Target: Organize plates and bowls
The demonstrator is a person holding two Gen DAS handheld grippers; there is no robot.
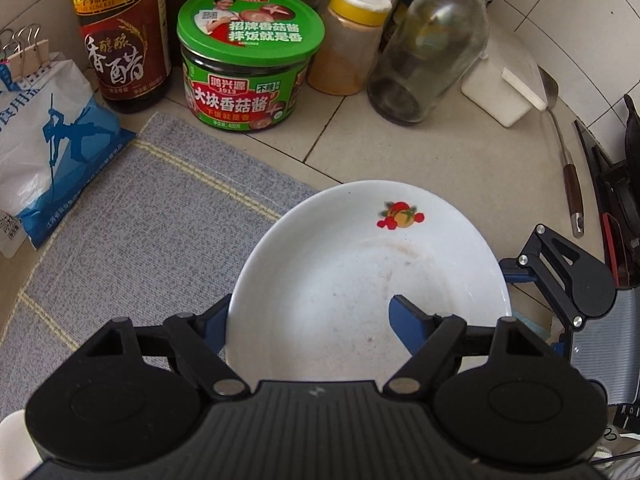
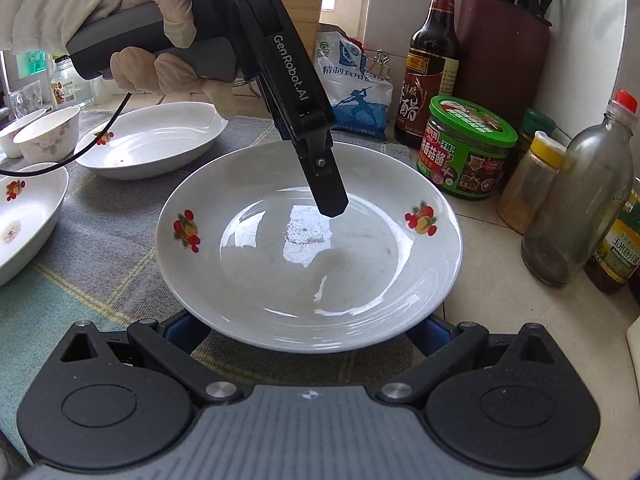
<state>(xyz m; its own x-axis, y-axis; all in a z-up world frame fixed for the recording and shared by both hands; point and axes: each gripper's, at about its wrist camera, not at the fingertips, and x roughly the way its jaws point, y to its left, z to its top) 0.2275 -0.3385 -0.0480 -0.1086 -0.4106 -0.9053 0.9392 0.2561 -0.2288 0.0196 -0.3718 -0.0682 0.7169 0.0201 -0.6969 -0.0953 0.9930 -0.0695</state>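
Right now a white plate (image 2: 308,248) with small fruit prints on its rim is held between two handheld grippers, over the spot where the grey-blue checked cloth (image 1: 152,216) meets the tiled counter (image 1: 420,152). The left gripper (image 1: 308,320) comes down steeply from above, carried by a gloved hand (image 2: 132,40). One of its blue-padded fingers (image 1: 408,320) sits inside the dish and the other lies outside the rim, so the jaws are clamped across the plate's edge. The right gripper (image 2: 308,332) comes in lower, from the near side. Its two blue pads show at either side under the plate's near edge, but the plate hides the tips (so I cannot tell whether they are pressing on it or only standing open beneath it).

Behind the plate, along the wall, stands a row of kitchen things: a dark vinegar bottle (image 2: 432,68), a green-lidded jar of mushroom sauce (image 1: 248,60), a yellow-capped spice shaker (image 1: 352,40) and a clear glass bottle with a red cap (image 1: 432,48). A blue-and-white salt bag (image 1: 48,140) shut with binder clips lies at the cloth's far corner.

Off to the left on the cloth rest another deep plate (image 2: 152,140), part of a third plate (image 2: 28,216) at the edge of view, and a small flowered bowl (image 2: 48,132).
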